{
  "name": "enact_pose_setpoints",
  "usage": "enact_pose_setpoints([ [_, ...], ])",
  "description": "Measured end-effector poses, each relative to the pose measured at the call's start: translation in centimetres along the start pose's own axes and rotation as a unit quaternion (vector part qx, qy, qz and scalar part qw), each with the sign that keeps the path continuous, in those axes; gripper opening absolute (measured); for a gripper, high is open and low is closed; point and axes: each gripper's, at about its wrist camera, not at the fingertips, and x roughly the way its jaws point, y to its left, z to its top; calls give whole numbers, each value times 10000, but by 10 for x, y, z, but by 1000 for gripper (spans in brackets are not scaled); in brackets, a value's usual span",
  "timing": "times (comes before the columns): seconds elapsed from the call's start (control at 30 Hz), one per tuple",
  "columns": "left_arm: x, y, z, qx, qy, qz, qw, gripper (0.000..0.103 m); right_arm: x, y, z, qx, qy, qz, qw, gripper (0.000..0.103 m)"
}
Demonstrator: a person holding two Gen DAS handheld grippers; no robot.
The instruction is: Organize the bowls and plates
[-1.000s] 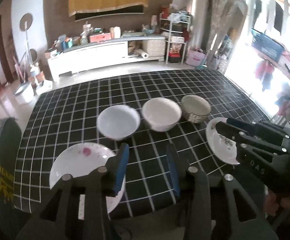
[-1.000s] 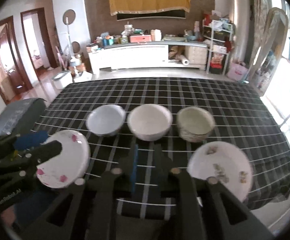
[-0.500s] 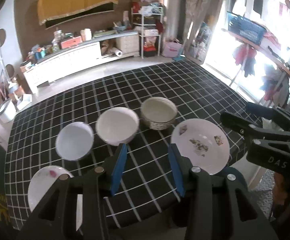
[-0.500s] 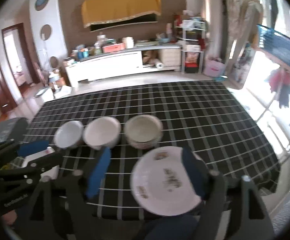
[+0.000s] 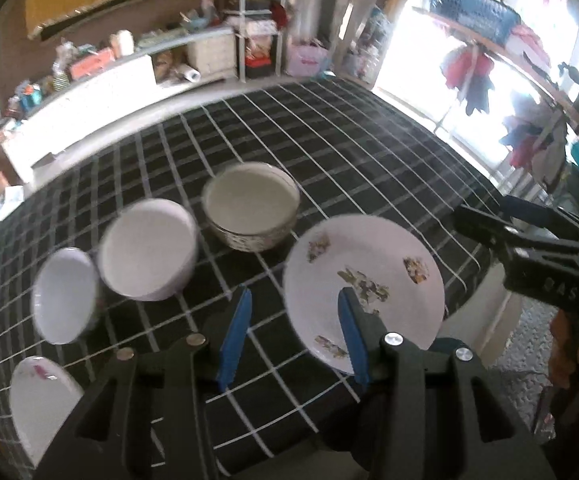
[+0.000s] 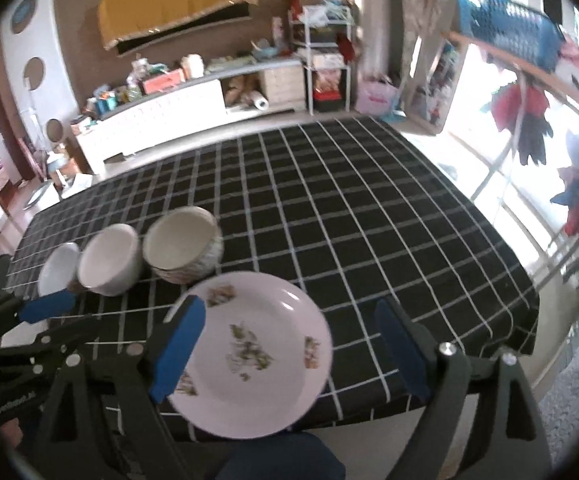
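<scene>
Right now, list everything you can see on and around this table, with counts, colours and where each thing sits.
Floral plate: one, white, near edge, overhanging.
Pink-spotted plate: one, white, near left corner.
Patterned bowl: one, cream inside, right end of row.
White bowls: two, larger middle, smaller left.
Tablecloth: one, black with white grid.
Cabinet: one, white, cluttered, far wall.
Blue basket: one, on the rack by the window.
Left gripper: blue pads, open, empty.
Right gripper: just been opening, open, straddling floral plate.

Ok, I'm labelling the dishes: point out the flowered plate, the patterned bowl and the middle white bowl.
flowered plate (image 6: 257, 344), right wrist view, centre of its face.
patterned bowl (image 6: 179, 242), right wrist view, inside of the bowl.
middle white bowl (image 5: 145, 246), left wrist view, its inner bottom.
</scene>
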Motion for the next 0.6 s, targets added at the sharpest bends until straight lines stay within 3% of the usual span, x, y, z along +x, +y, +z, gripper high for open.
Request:
enact_pose_setpoints([
  [0.4, 71, 13, -12, -314, 763, -227, 9963, 42, 56, -19, -21, 175, 645, 20, 9978, 88],
  [0.5, 82, 12, -16, -327, 888, -227, 9953, 39, 65, -21, -25, 170, 778, 171, 9967, 71],
  [0.6, 90, 11, -19, -342, 979, -237, 9943, 29, 76, -26, -30, 179, 934, 137, 9954, 55],
])
